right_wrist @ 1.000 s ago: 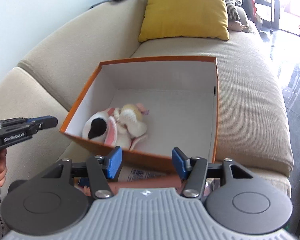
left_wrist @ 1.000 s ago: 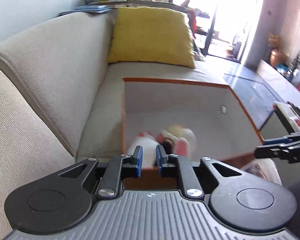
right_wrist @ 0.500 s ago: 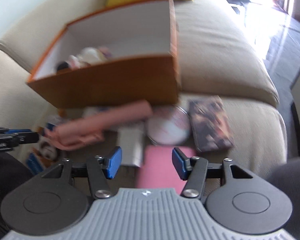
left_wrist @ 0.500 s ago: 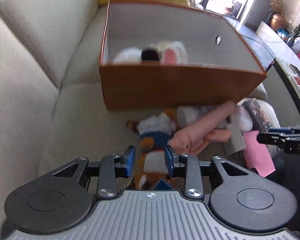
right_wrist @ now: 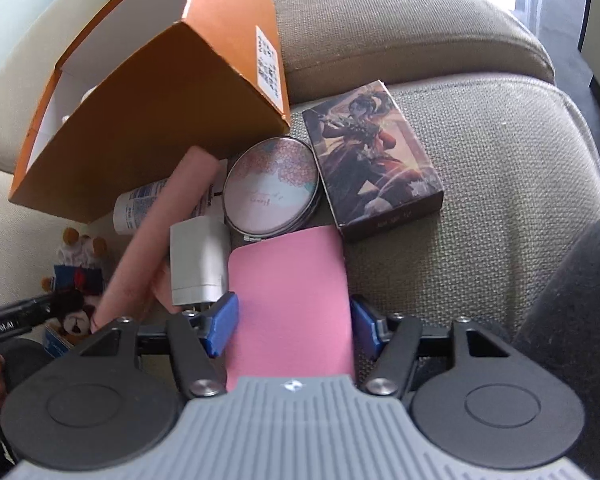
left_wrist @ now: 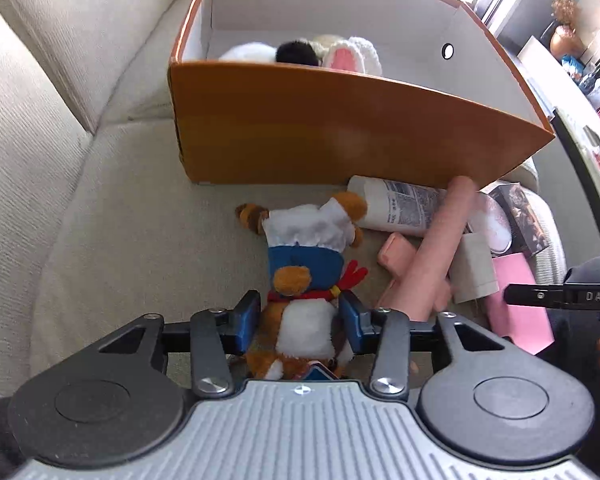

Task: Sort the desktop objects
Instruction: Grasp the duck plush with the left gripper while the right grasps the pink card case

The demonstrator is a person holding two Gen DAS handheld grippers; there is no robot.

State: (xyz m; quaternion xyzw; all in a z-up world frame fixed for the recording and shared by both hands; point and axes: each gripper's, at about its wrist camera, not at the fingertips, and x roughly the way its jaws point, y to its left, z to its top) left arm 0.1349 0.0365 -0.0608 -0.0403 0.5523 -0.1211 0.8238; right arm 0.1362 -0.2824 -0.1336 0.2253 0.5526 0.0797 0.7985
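A plush toy [left_wrist: 304,240] in a white hat and blue top lies on the sofa in front of the orange box [left_wrist: 340,128]. My left gripper [left_wrist: 300,320] points down over it. Its jaws are opening, with the toy's white belly between the blue pads, which do not clamp it. My right gripper [right_wrist: 292,322] straddles a flat pink notebook [right_wrist: 288,300]. Its jaws are opening too, one pad at each long edge. A white plush rabbit [left_wrist: 340,52] lies inside the box.
Beside the toy lie a pink roll [left_wrist: 436,256], a printed white tube [left_wrist: 400,208] and a white charger [right_wrist: 198,260]. A round compact [right_wrist: 272,184] and a picture-printed box [right_wrist: 372,160] sit right of the orange box [right_wrist: 160,112]. Beige sofa cushions surround everything.
Both grippers dropped and tipped down from the box to the items in front of it. The left jaws widened around the plush toy. The right gripper came down over the pink notebook.
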